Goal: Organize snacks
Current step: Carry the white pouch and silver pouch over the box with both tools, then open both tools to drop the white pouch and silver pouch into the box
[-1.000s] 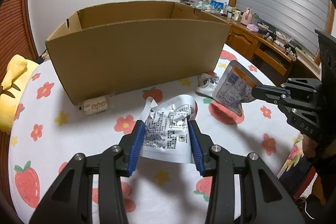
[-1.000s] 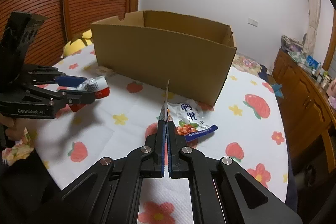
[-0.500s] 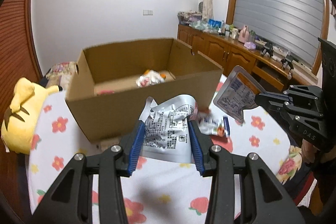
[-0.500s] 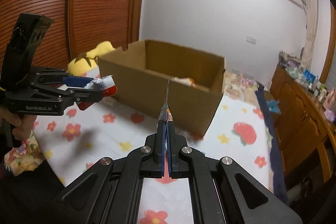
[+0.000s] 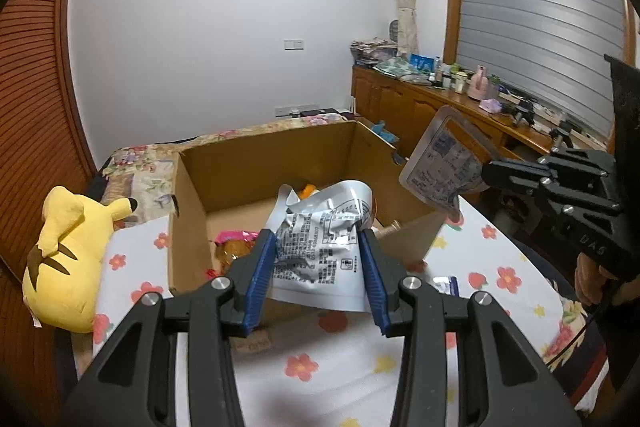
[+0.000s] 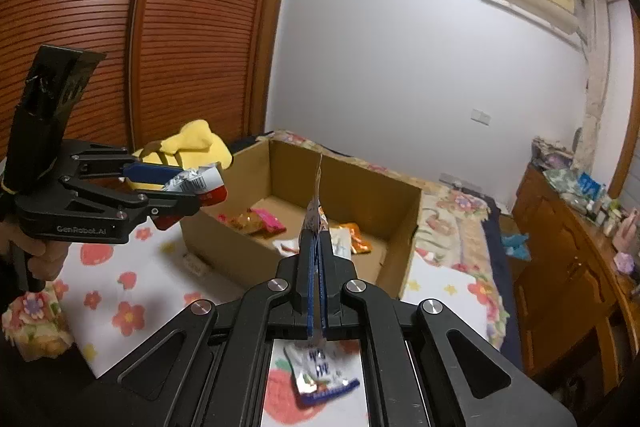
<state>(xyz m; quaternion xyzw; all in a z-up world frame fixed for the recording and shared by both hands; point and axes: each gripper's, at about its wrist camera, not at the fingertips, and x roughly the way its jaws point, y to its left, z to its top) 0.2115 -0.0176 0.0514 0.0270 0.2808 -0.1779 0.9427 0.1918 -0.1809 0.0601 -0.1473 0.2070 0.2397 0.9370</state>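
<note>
My left gripper (image 5: pixel 318 243) is shut on a crumpled silver-and-white snack packet (image 5: pixel 320 223), held above the near wall of an open cardboard box (image 5: pixel 188 203). In the right wrist view this left gripper (image 6: pixel 192 189) shows at the left, its packet (image 6: pixel 200 181) showing a red end. My right gripper (image 6: pixel 318 239) is shut on a flat silver packet (image 6: pixel 318 195), seen edge-on over the box (image 6: pixel 412 223). From the left wrist view the right gripper (image 5: pixel 486 171) holds that packet (image 5: pixel 438 167) by one corner beside the box's right end. A pink-and-orange packet (image 6: pixel 256 221) and an orange one (image 6: pixel 356 237) lie inside.
A blue-edged packet (image 6: pixel 320 375) lies on the flowered cloth (image 6: pixel 124 307) under my right gripper. A yellow plush toy (image 5: pixel 68 251) sits left of the box. A wooden sideboard (image 5: pixel 404 107) with small items runs along the right wall. A hand (image 6: pixel 36 255) grips the left handle.
Both grippers have risen with their packets. The box, seen from its side a second ago, now shows its inside and the snacks lying in it.
</note>
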